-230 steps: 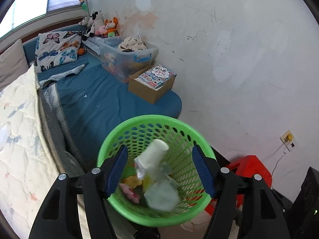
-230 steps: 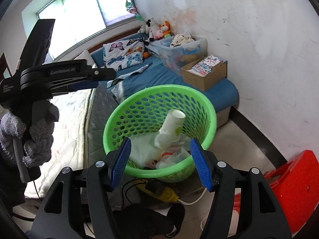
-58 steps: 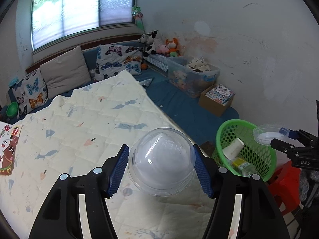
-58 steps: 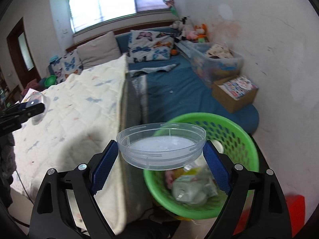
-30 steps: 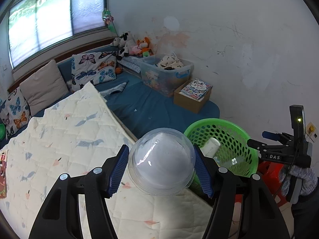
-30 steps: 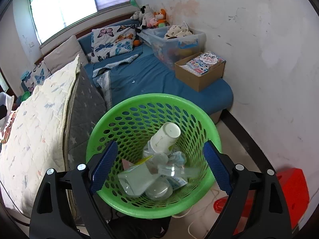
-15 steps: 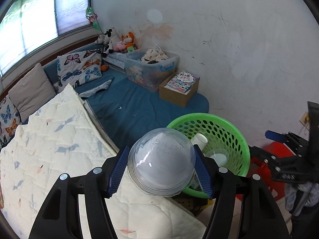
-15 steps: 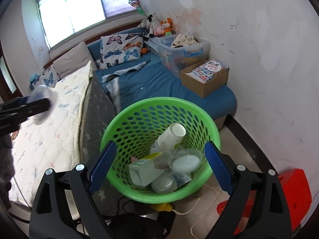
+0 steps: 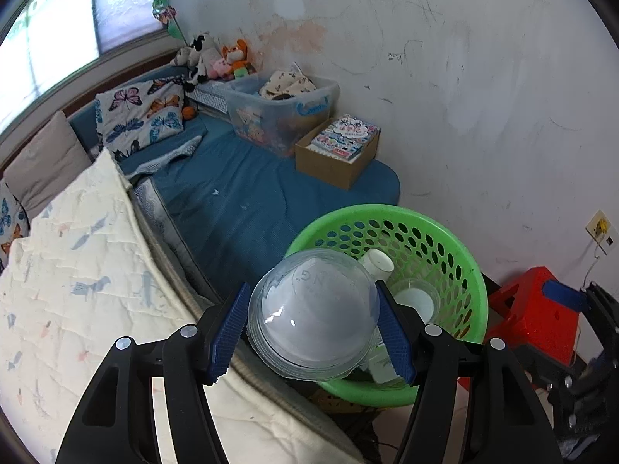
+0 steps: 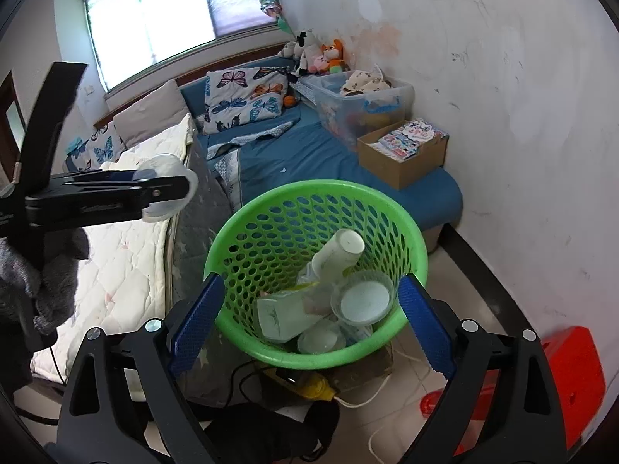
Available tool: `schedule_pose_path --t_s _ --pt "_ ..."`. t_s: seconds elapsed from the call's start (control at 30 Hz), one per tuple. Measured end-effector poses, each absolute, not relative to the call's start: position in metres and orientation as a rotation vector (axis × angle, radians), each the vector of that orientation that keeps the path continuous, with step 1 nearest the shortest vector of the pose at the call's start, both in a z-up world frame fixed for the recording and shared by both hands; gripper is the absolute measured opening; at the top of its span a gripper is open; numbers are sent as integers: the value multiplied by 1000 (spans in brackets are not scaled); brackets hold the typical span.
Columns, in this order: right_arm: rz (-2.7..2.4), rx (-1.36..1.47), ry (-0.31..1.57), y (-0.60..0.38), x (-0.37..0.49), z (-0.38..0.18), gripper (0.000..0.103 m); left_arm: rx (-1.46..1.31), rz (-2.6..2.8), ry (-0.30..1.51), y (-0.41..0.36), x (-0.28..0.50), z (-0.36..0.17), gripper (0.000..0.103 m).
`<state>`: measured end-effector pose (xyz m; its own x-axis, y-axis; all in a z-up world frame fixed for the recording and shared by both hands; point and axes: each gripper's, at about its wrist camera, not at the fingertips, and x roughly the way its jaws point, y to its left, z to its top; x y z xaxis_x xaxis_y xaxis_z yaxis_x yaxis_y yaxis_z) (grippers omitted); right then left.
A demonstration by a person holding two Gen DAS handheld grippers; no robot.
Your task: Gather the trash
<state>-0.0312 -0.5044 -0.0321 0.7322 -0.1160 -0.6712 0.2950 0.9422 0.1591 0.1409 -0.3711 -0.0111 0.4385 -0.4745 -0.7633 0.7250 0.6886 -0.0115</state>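
My left gripper (image 9: 315, 326) is shut on a clear plastic dome lid (image 9: 313, 311), held just over the near rim of the green trash basket (image 9: 470, 270). In the right wrist view the left gripper (image 10: 166, 193) shows at the left with the dome lid (image 10: 164, 166), beside the basket (image 10: 419, 239). My right gripper (image 10: 309, 313) is open and empty above the basket. Inside lie a shallow clear container (image 10: 363, 297), a white cup (image 10: 338, 251) and several wrappers.
A bed with a cream quilt (image 9: 77, 270) lies left of the basket. A blue mattress (image 9: 251, 193) carries a cardboard box (image 9: 336, 154) and a clear storage bin (image 9: 282, 112). A red stool (image 9: 537, 309) stands at the right. A white wall is behind.
My left gripper has carried the dome lid right, from over the quilt to the basket's rim. My right gripper stays open above the basket, having dropped the shallow container in.
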Motion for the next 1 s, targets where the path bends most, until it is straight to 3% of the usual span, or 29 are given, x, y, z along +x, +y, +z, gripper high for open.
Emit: schedule_pose_path --t_s 0.23,0.47,1.0 --pt "-240 302 721 -510 -42 -42 91 338 -784 848 -389 143 -23 64" --pt "-240 328 721 -511 -47 -46 91 310 -806 848 -389 141 -25 80" --pt "-159 280 671 -459 -43 -24 92 264 -694 730 -301 128 16 93"
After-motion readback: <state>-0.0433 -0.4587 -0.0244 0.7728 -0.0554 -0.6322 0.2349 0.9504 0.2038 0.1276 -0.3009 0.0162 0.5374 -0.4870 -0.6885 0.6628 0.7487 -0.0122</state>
